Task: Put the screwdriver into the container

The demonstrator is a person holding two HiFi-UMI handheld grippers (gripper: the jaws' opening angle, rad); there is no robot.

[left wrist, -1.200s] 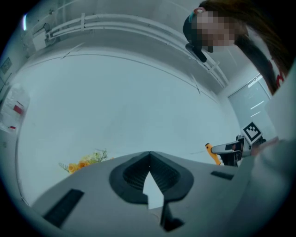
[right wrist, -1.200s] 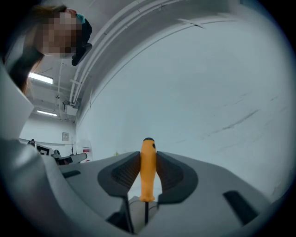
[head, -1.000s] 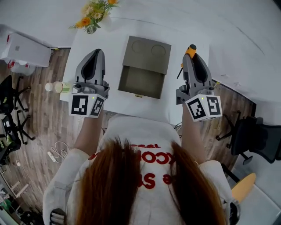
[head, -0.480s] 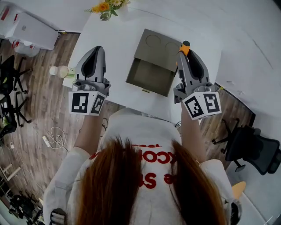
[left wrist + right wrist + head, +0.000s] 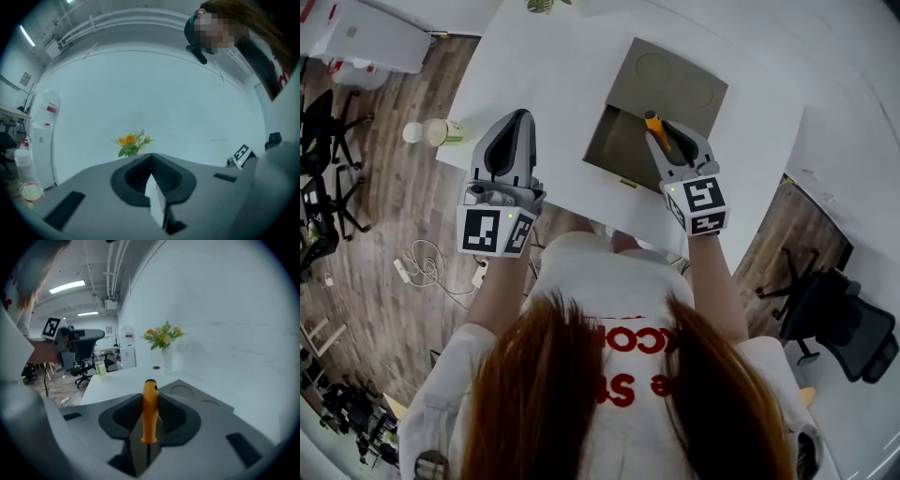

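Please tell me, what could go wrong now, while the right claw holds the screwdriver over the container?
The right claw pinches only the orange handle of the screwdriver, so it might slip or tilt early.
The container sits near the table edge; a bump could push it off.
A release off centre may land on its flat covered part.

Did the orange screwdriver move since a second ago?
Yes. The right gripper carried the screwdriver to the left. It was beside the container's right edge, and now it is over the container's open part.
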